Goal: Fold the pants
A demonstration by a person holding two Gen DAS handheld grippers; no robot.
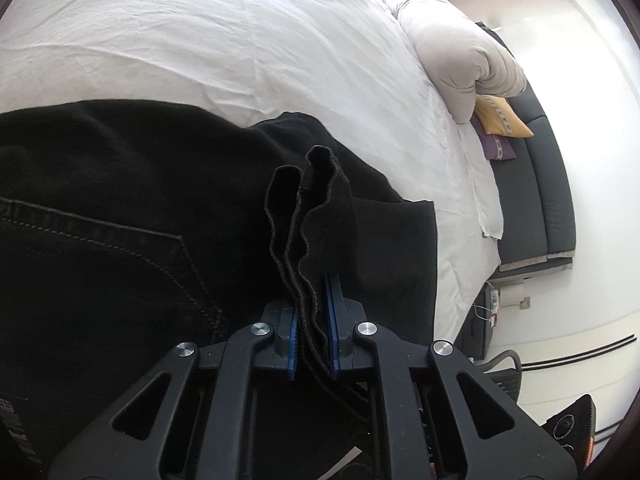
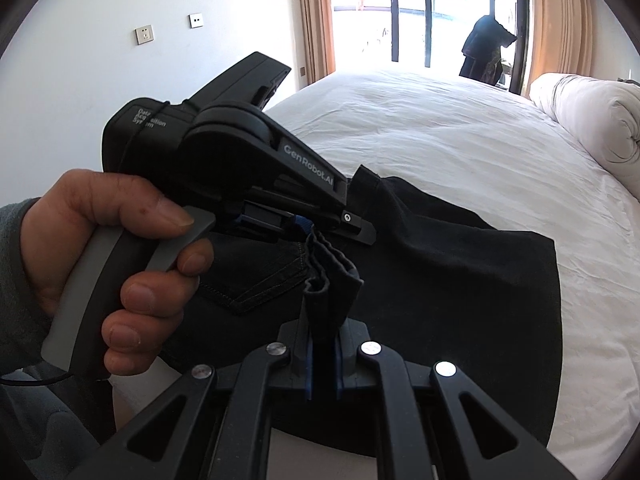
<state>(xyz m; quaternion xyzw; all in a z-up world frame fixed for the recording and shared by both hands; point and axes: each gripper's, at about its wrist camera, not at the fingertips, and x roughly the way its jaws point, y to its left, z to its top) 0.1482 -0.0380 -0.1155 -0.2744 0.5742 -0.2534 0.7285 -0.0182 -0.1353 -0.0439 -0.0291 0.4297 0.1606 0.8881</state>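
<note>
Black pants spread near the bed's edge, our left gripper clamped on a bunched hem, our right gripper pinching another fold alongside

Bed with white, lightly creased sheet carries everything; black pants lie spread flat on the sheet at the near side, back pocket with stitching facing up; one bunched part of the dark fabric is raised off the bed; a rolled white duvet lies along the bed's far side, touching the sheet, well apart from the pants; rest of the sheet bare; sheet edge hangs over the bed's side in the left wrist view
</note>
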